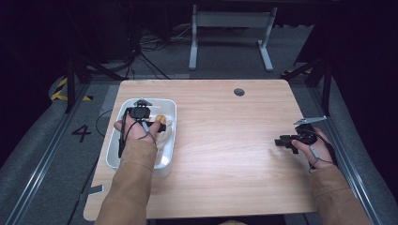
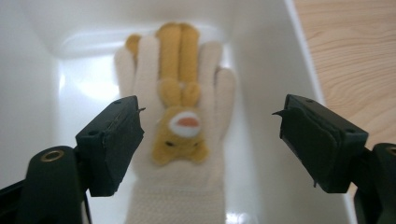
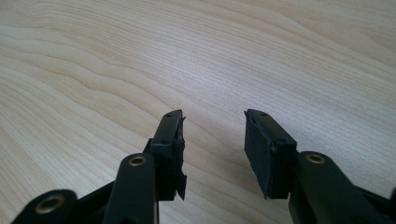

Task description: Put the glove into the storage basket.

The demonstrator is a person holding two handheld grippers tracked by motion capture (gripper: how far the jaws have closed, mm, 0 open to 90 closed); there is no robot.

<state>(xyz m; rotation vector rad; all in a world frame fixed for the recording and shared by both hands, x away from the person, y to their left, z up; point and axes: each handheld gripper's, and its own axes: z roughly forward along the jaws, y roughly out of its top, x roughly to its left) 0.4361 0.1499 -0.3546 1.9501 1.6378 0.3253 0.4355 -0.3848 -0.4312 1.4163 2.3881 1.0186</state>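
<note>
Glove (image 2: pixel 180 140) lies flat in the white tub (image 2: pixel 261 70), ahead of the left tool (image 2: pixel 210 114), between its wide-open jaws. Right tool (image 3: pixel 212 119), partly open, holds nothing over the counter (image 3: pixel 140 60).

a black "4" (image 1: pixel 81 133) is painted on the grey floor (image 1: pixel 56 187), at about 9 o'clock from the table (image 1: pixel 225 154), just off its left edge. nothing else can be read.

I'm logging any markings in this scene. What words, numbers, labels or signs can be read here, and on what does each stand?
"4": dark numeral on the grey floor left of the table.
No readable text on the glove, the white bin or either gripper.
</note>
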